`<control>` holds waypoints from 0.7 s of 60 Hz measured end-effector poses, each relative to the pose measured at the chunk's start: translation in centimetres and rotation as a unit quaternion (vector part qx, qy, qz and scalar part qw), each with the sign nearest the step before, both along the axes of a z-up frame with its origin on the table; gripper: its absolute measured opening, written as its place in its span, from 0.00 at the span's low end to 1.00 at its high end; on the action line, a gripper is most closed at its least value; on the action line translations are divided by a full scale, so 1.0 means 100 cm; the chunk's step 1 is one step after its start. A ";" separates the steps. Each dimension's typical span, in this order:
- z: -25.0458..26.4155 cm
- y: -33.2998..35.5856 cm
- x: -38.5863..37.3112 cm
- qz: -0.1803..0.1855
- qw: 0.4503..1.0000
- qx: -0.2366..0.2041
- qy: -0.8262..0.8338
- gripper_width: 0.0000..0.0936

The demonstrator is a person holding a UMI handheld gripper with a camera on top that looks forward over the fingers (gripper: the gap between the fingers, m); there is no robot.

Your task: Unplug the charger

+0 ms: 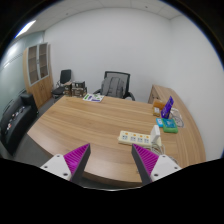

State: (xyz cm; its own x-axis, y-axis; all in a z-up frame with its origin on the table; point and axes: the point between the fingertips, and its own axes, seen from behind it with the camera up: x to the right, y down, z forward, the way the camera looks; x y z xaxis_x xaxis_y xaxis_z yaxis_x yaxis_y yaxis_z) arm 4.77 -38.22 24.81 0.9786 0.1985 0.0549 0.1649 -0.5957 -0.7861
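Tongs: while held high over the near edge of the counter (80, 125), the tongs (111, 159) are seen spread apart, nothing gripped.
Power strip: laid flat on the counter (135, 136), ahead and right of the tongs; a charger seems plugged at its right end (156, 131).
Open room: bare wood lies left; boxes (168, 124) crowd the right edge.
Approach: a descent from the near side is judged clearest.

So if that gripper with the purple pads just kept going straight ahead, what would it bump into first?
Probably nothing soon. The open gripper points over the bare light wooden desk; the white power strip lies slightly to the right of its line. Farther on stands the black office chair, though depth is hard to judge.
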 end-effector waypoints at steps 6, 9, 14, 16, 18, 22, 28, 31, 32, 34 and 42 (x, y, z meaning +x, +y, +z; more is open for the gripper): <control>-0.014 -0.008 0.013 -0.012 1.000 -0.019 0.003 0.92; -0.026 -0.010 0.026 -0.018 0.999 -0.028 0.004 0.92; -0.050 -0.009 0.055 -0.036 0.999 -0.040 -0.006 0.92; -0.059 -0.005 0.067 -0.044 0.998 -0.043 -0.009 0.92; -0.070 0.000 0.081 -0.056 0.997 -0.047 -0.013 0.92; -0.090 0.011 0.111 -0.085 0.995 -0.052 -0.014 0.92; -0.112 0.040 0.155 -0.118 0.992 -0.038 -0.011 0.92; -0.118 0.060 0.170 -0.124 0.992 -0.019 -0.013 0.92; -0.119 0.068 0.175 -0.123 0.992 -0.010 -0.013 0.92; -0.124 0.085 0.184 -0.123 0.992 0.004 -0.013 0.92; -0.141 0.157 0.207 -0.116 0.992 0.047 0.012 0.91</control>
State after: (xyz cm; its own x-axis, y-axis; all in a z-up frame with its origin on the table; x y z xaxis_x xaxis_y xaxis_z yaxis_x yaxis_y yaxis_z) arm 25.46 -22.48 10.69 0.9986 -0.0377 0.0384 0.0121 -0.5394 -0.8420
